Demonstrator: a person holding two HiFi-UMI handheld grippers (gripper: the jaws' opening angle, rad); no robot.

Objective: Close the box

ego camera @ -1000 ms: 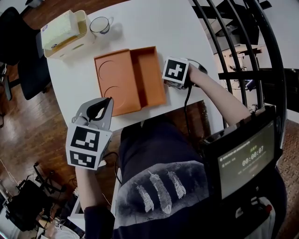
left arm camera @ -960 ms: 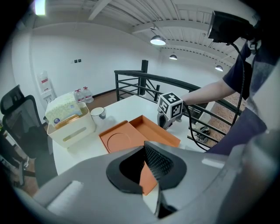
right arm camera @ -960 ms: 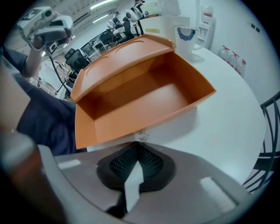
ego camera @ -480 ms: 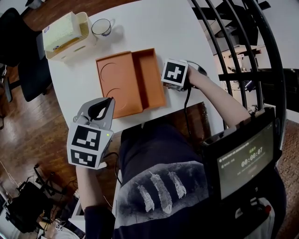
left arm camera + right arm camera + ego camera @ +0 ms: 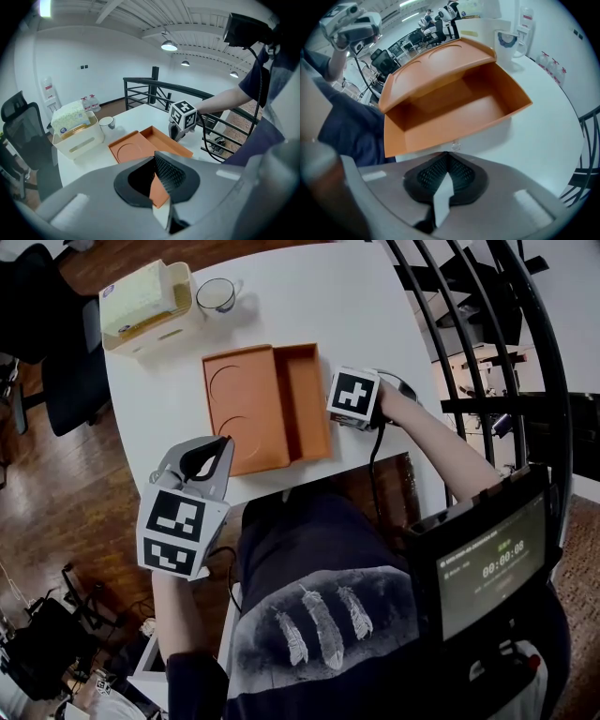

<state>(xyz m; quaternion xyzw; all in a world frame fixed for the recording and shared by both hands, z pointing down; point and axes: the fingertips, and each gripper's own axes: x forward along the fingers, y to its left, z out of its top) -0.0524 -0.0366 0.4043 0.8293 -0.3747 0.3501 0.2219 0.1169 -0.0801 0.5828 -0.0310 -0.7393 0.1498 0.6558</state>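
An orange box [image 5: 305, 399] lies open on the white table [image 5: 291, 296]. Its lid [image 5: 246, 409], embossed with two circles, is folded out flat to the left of the tray. My right gripper [image 5: 336, 405] sits just off the tray's right wall, jaws shut on nothing; its marker cube hides the tips in the head view. In the right gripper view the tray [image 5: 454, 103] fills the space just ahead of the shut right gripper [image 5: 447, 157]. My left gripper [image 5: 221, 442] hovers at the table's near-left edge, shut and empty, a short way from the lid [image 5: 129, 151].
A cream holder with a tissue pack [image 5: 145, 304] and a mug [image 5: 216, 294] stand at the table's far left. A black railing [image 5: 487, 334] runs along the right. An office chair [image 5: 42, 343] stands to the left. A screen [image 5: 492, 563] hangs at the person's chest.
The head view has shifted slightly, so the table sits a little further right in frame. Both grippers keep about the same places relative to the box, both still shut.
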